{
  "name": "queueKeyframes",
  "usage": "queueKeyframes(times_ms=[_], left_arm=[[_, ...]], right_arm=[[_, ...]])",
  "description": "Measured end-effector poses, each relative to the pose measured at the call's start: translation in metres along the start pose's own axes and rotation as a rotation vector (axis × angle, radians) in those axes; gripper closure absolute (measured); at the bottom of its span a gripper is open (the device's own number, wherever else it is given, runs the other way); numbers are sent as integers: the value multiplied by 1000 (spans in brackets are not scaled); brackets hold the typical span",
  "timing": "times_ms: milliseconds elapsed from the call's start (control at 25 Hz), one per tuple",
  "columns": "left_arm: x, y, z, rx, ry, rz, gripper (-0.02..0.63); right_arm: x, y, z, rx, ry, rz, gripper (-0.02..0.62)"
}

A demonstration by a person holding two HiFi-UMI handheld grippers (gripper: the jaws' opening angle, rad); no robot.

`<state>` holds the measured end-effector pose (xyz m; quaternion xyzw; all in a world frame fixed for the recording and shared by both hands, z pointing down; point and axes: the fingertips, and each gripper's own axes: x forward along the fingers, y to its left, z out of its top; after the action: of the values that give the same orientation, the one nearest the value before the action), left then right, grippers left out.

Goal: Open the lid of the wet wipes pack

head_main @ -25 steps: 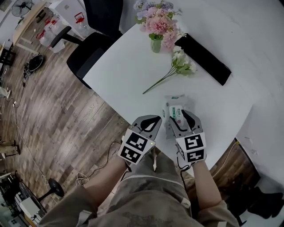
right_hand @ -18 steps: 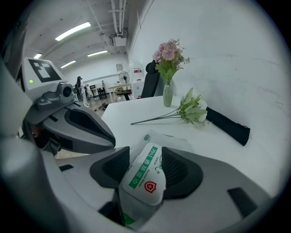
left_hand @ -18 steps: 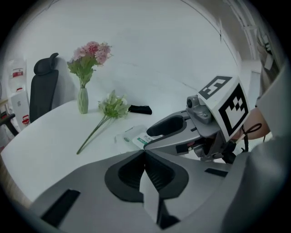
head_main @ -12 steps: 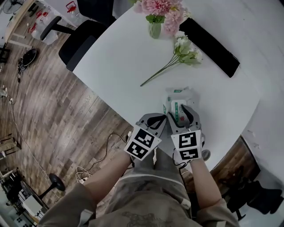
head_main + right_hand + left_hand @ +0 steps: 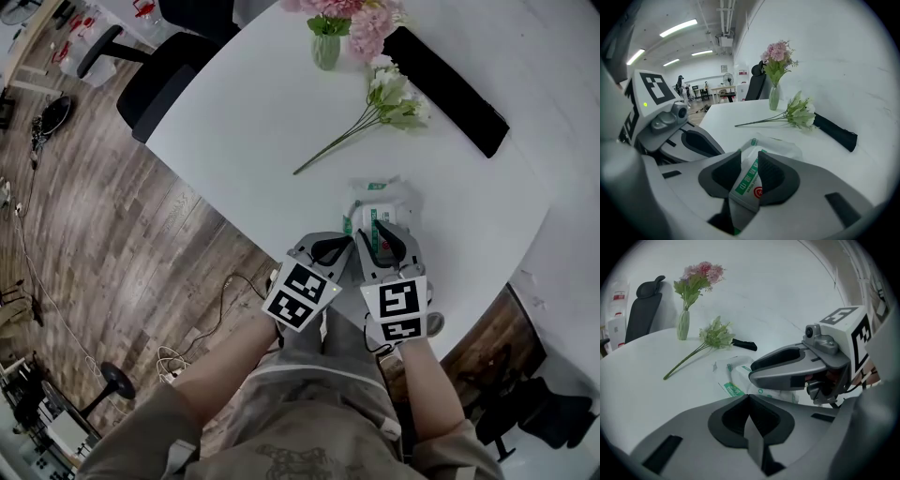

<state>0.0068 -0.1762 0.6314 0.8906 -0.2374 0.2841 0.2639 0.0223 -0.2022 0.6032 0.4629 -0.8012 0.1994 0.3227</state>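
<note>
at the left, a black chair [image 5: 157, 89] stands on the wood floor [image 5: 94, 216], just off the left edge of the white table [image 5: 244, 131]. your left gripper [image 5: 330, 247] is at the table's near edge. its fingers are together with nothing between them, and in the left gripper view the tips [image 5: 748, 397] point at the near left side of the wet wipes pack [image 5: 384, 200], just beside it.

further along, a glass vase of pink flowers [image 5: 326, 47] stands at the table's far edge, cut off by the top of the head view. a loose flower stem [image 5: 366, 122] lies on the table between the vase and the pack, its white blooms toward the far side.

the pack, white with green print and a red round mark, lies close to the near edge, right of the middle. your right gripper [image 5: 378, 239] has just been closing, and its fingers are clamped on the pack's near end, which shows pinched between the pads in the right gripper view [image 5: 749, 158]. the two grippers sit side by side, close together.

at the right, a long black object [image 5: 450, 89] lies slantwise near the far right edge, just beside the blooms.
</note>
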Motion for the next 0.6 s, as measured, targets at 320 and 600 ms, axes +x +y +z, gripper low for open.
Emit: queueKeyframes(times_ms=[320, 600], left_arm=[[4, 0, -3, 76, 29, 36, 589], [3, 0, -3, 64, 35, 40, 589]], right_arm=[[-19, -6, 11, 103, -135, 49, 538], [-56, -48, 19, 59, -202, -127, 552]])
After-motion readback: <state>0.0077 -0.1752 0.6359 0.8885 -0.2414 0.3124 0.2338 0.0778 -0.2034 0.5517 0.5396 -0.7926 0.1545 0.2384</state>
